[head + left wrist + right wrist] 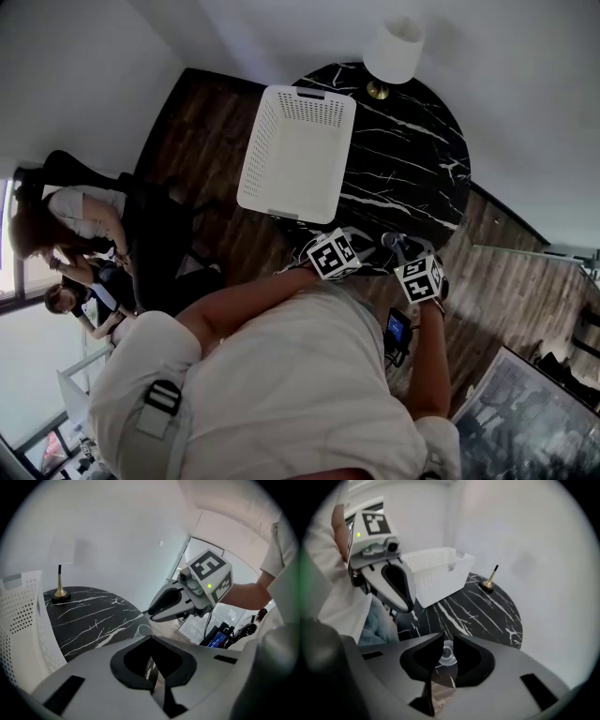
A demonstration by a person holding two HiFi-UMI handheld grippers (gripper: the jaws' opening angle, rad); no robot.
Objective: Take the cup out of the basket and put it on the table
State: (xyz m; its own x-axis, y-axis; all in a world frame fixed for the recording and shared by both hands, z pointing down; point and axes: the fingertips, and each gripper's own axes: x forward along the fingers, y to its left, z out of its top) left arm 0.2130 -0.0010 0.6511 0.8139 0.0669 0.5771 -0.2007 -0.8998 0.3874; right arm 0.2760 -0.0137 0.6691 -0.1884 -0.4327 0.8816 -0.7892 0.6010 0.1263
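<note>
Cup [447, 654] was at the near edge of the table [403, 159], in your right gripper [444, 645]; basket [300, 141] held nothing.
Your right jaws were drawn to a narrow slot, seemingly pinched on the clear cup's rim, well apart from the basket at far left. Whether the base sat flat could not be told. Judged best: check it rested inboard of the edge, then part the jaws slowly and lift straight up so the rim was not dragged. Your left gripper [151, 670] hung beside it, jaws together on nothing.
</note>
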